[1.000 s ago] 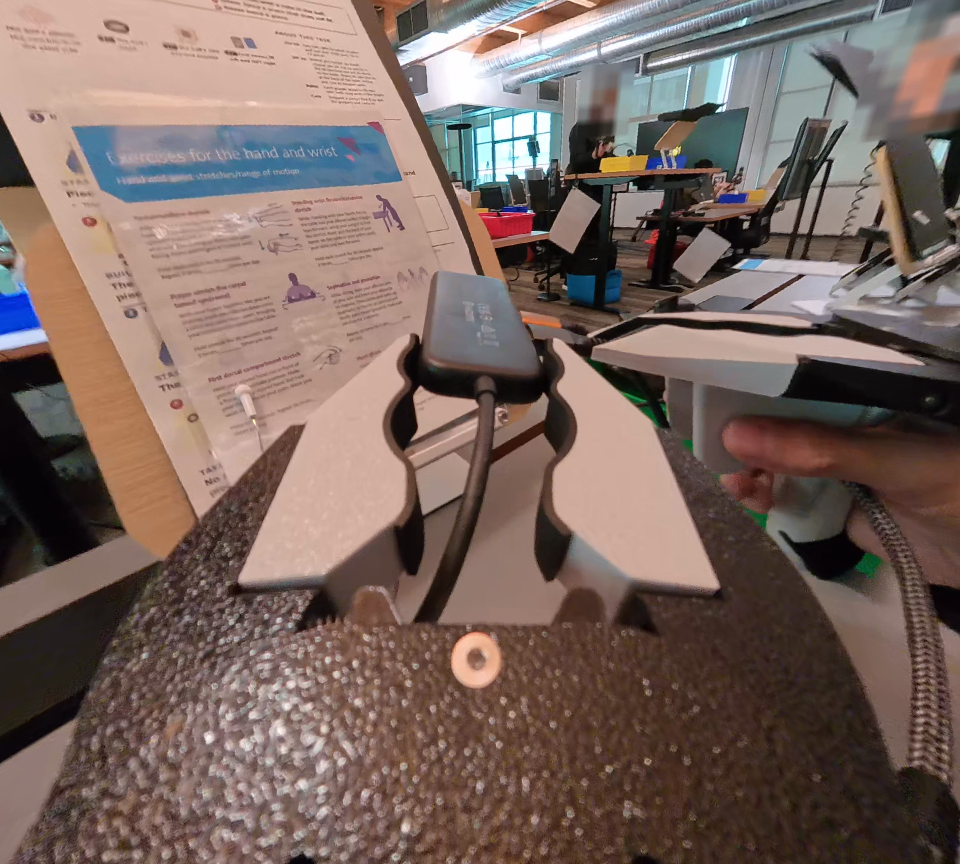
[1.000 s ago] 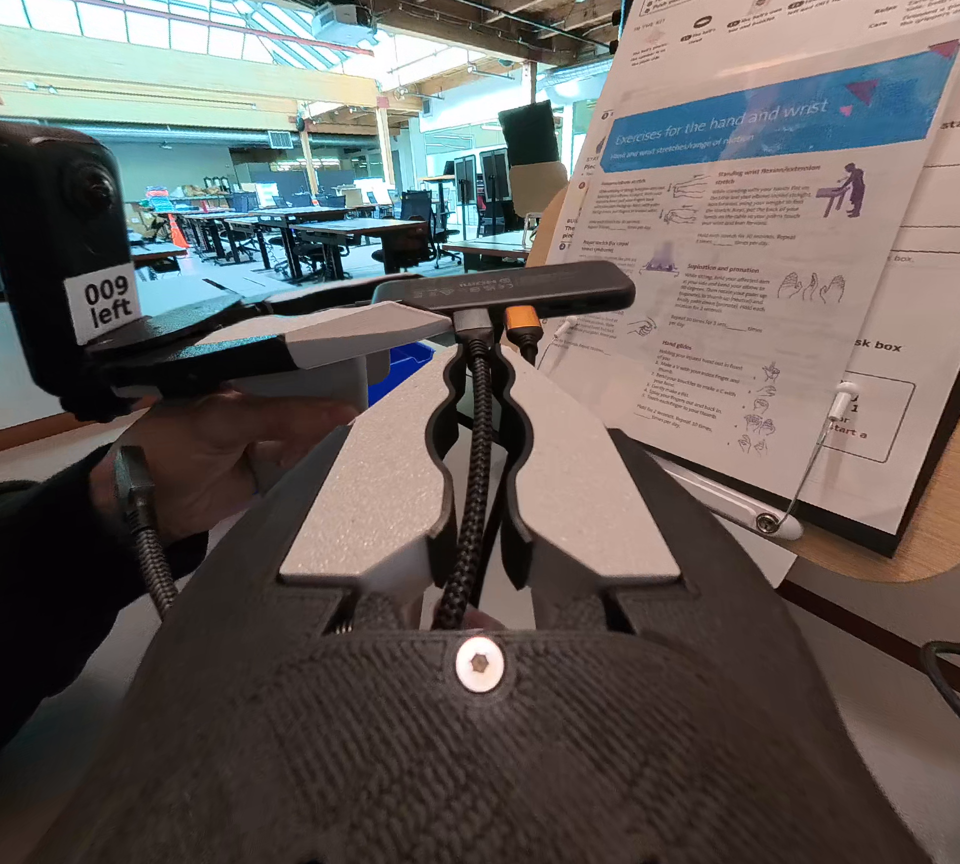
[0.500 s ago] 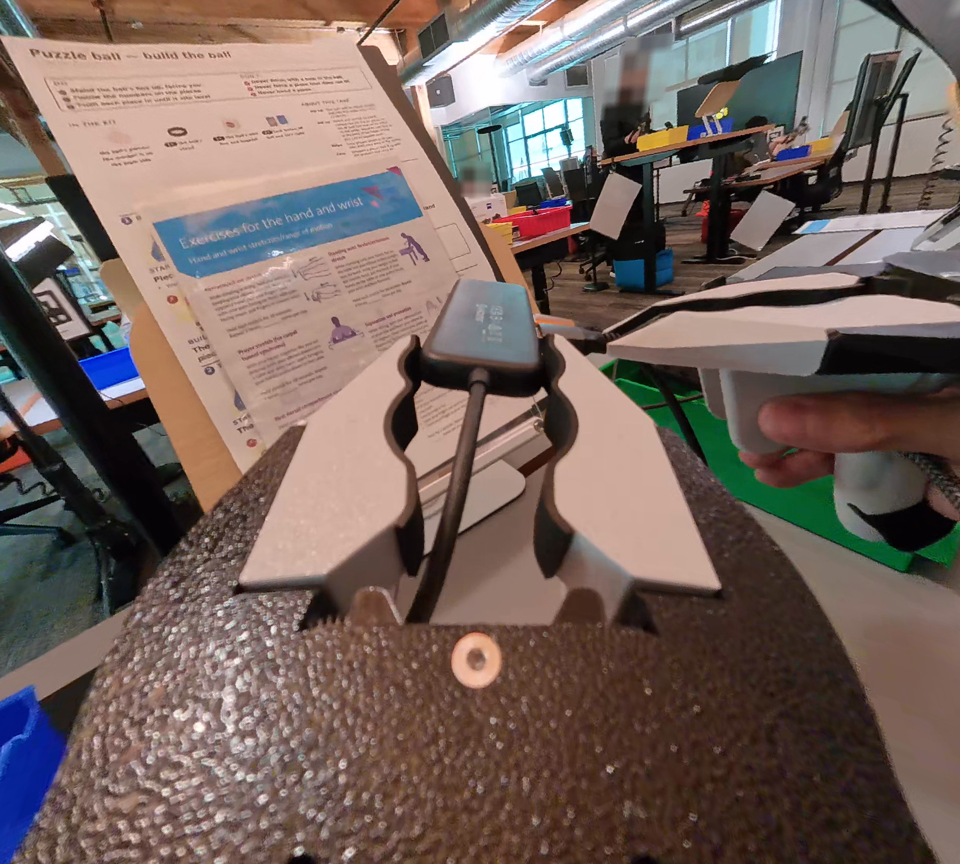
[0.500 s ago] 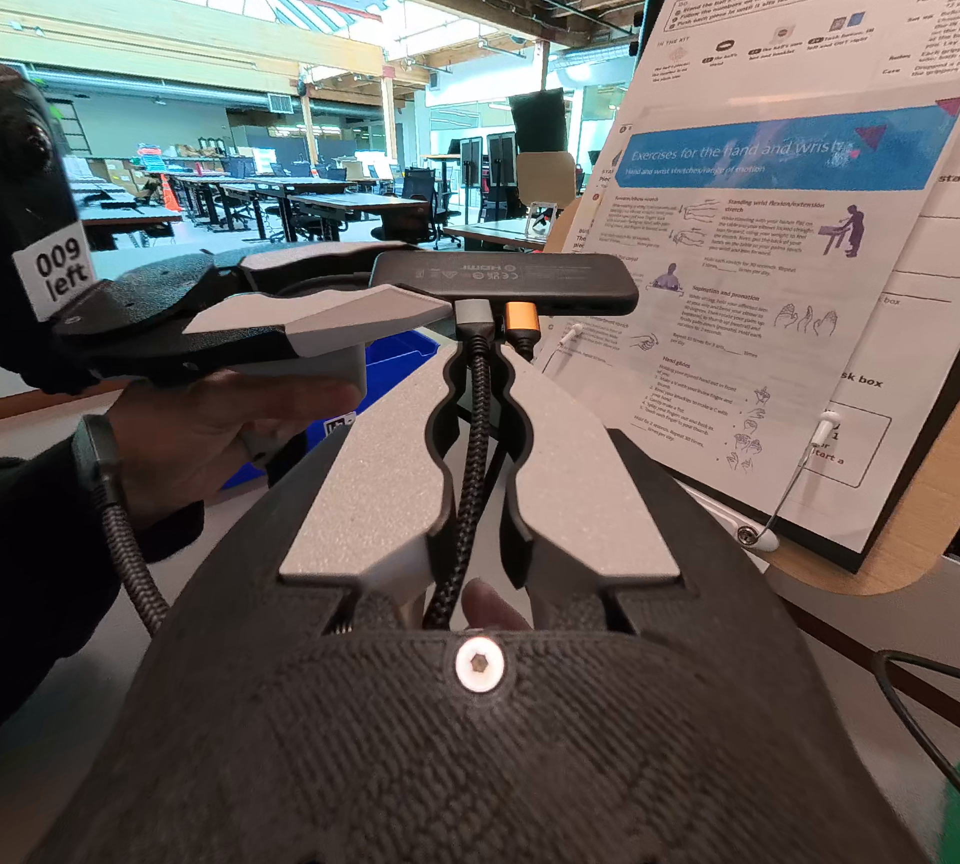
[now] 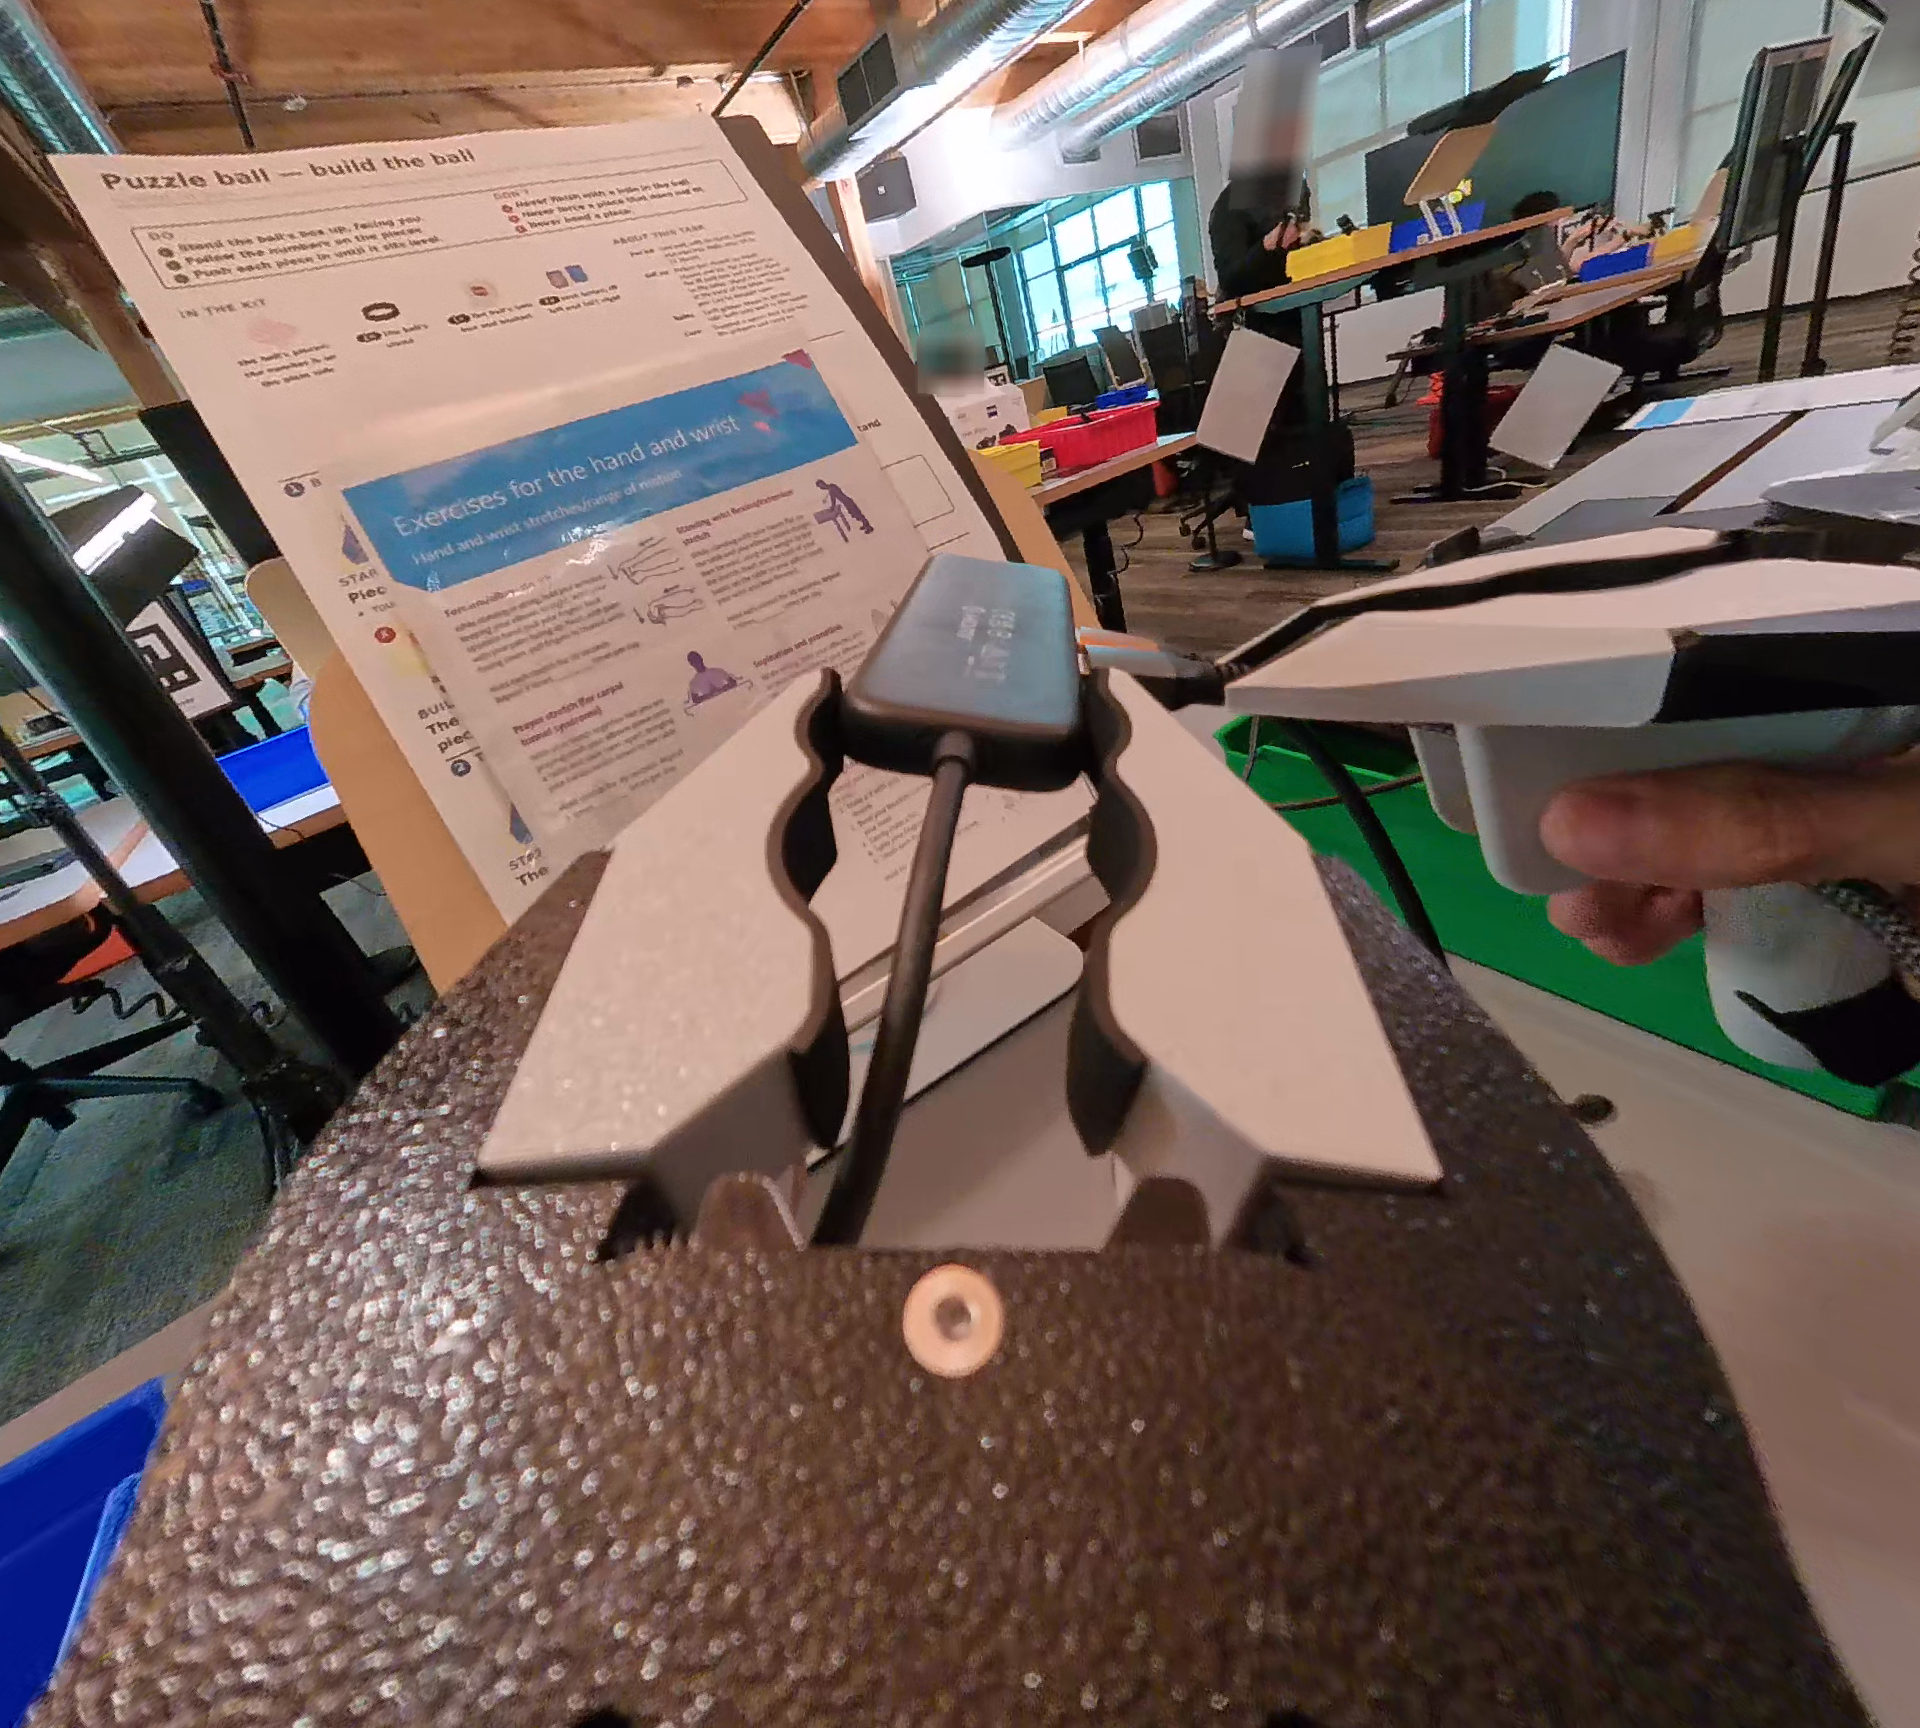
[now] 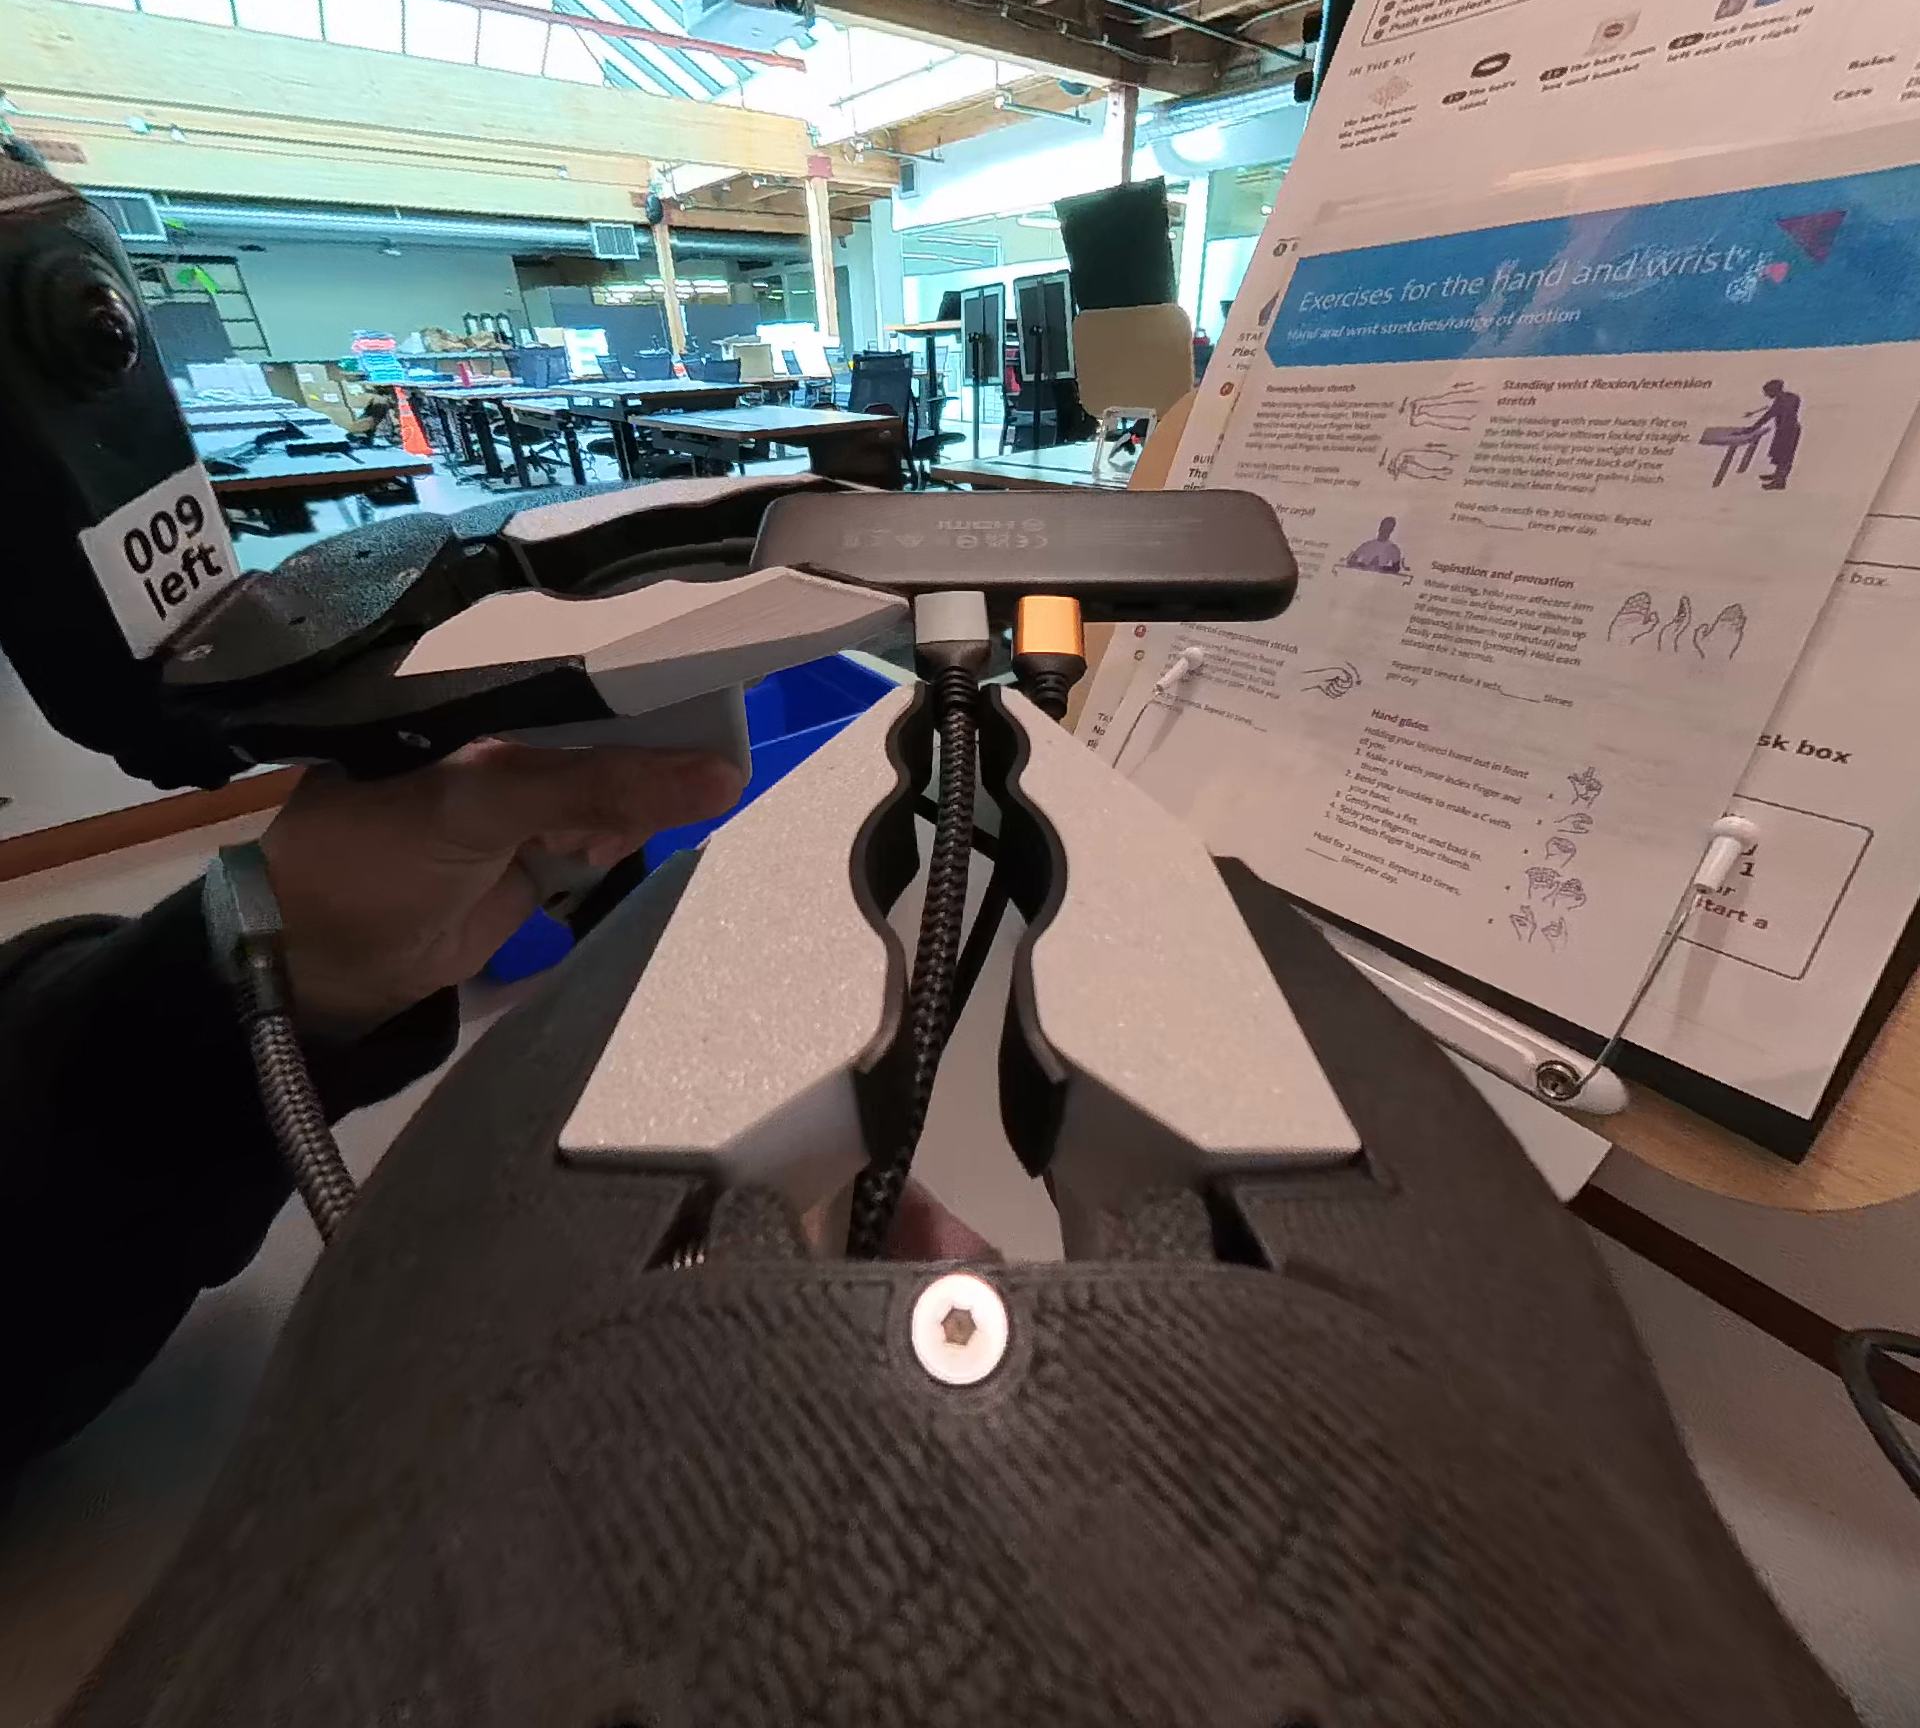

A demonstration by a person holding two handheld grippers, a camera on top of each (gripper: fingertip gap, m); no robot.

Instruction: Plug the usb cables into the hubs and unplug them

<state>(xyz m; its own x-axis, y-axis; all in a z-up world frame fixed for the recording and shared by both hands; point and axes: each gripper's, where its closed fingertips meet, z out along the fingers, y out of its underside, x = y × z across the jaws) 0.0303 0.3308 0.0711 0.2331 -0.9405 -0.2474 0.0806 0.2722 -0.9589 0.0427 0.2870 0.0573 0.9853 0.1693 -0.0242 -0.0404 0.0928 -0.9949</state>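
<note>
Tilted upward since before, left claw (image 5: 961, 722) clamps hub (image 5: 971, 650).

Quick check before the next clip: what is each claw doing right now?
Left claw: shut on the dark USB hub, held in the air.
Right claw: shut on the braided cable just below its silver plug in the hub.

Dark hub (image 6: 1023, 551) level; silver (image 6: 951, 620), orange plugs (image 6: 1049, 634) inserted.

Black pebbled gripper body (image 6: 935, 1522), silver fingers (image 6: 748, 951), one silver screw (image 6: 958, 1328) — dark sleeve (image 6: 94, 1138).
</note>
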